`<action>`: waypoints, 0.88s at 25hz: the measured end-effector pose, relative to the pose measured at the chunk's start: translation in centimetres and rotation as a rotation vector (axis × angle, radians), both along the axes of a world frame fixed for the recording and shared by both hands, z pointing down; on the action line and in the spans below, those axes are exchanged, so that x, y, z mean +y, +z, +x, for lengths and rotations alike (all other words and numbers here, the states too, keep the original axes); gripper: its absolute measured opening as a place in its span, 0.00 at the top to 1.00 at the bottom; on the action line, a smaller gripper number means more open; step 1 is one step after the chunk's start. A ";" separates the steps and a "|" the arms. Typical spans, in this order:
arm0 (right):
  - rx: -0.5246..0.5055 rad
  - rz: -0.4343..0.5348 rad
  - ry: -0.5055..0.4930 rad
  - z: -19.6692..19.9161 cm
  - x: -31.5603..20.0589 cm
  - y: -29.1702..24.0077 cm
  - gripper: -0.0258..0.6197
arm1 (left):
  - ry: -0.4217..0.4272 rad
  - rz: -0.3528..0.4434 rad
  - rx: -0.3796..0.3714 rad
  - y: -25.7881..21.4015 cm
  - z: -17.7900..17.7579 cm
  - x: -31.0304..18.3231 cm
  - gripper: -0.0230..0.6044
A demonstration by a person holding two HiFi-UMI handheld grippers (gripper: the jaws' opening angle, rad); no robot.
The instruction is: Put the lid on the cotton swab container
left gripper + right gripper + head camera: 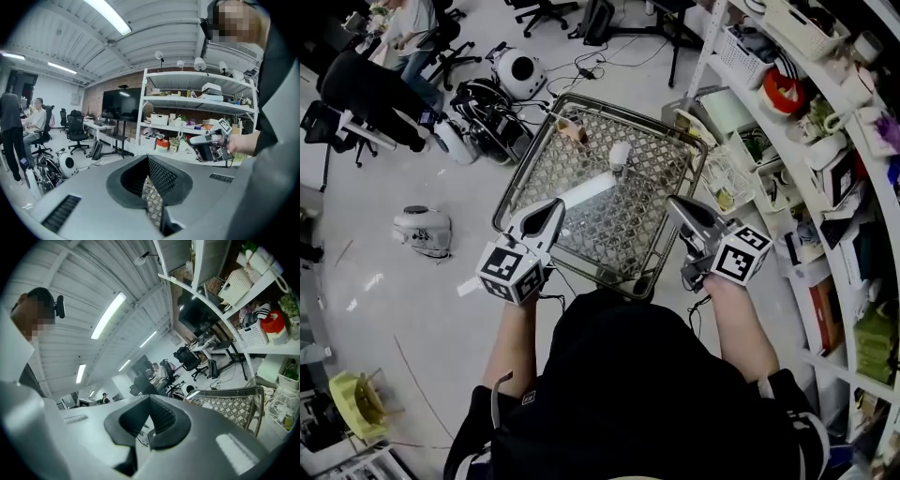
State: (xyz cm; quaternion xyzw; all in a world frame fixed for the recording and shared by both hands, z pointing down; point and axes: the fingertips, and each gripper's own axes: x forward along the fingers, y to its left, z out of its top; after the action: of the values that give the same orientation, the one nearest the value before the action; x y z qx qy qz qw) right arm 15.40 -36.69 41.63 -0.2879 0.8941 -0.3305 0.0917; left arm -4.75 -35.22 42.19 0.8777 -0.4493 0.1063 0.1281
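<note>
Your left gripper [555,208] and right gripper [675,204] hover closed, empty, the white container [620,155] well ahead on the mesh table [639,217].

I can't tell what that small white object [620,155] on the mesh table [652,202] is, it's too tiny from up here.

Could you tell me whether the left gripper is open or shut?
Shut: in its own view the left gripper has its jaws touching at the tips, with nothing between them.

A wire-mesh table [637,211] stands beside cluttered shelves [825,150].
</note>
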 end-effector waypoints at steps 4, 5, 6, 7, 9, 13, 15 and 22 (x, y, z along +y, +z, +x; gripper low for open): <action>0.029 -0.013 -0.010 -2.5 -1.2 0.0 0.94 | 0.026 -0.017 0.009 1.3 -1.1 -1.7 0.96; 0.030 -0.017 -0.004 -3.0 -1.5 0.1 0.94 | 0.033 -0.017 0.010 1.6 -1.4 -2.2 0.96; 0.033 -0.022 0.002 -3.5 -1.9 0.1 0.94 | 0.039 -0.017 0.014 1.8 -1.6 -2.6 0.96; 0.039 -0.026 0.009 -3.9 -2.2 0.3 0.94 | 0.047 -0.018 0.020 2.1 -1.6 -3.0 0.96; 0.065 -0.036 0.018 -4.8 -2.8 0.6 0.94 | 0.065 -0.028 0.030 2.9 -1.4 -3.4 0.96; 0.104 -0.052 0.033 -6.3 -3.8 1.0 0.94 | 0.079 -0.069 0.058 5.0 -2.1 -4.4 0.96; 0.115 -0.066 0.040 -6.5 -4.2 1.4 0.94 | 0.075 -0.091 0.071 5.9 -2.4 -5.1 0.96; 0.103 -0.121 0.064 -4.7 -5.9 3.8 0.94 | 0.073 -0.162 0.045 8.6 -1.5 -6.9 0.96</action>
State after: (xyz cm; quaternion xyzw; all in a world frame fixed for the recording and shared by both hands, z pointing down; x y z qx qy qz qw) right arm 10.69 -42.63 45.47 -0.3380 0.8665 -0.3654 0.0387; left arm -6.30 -42.10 50.80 0.8824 -0.4040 0.1272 0.2047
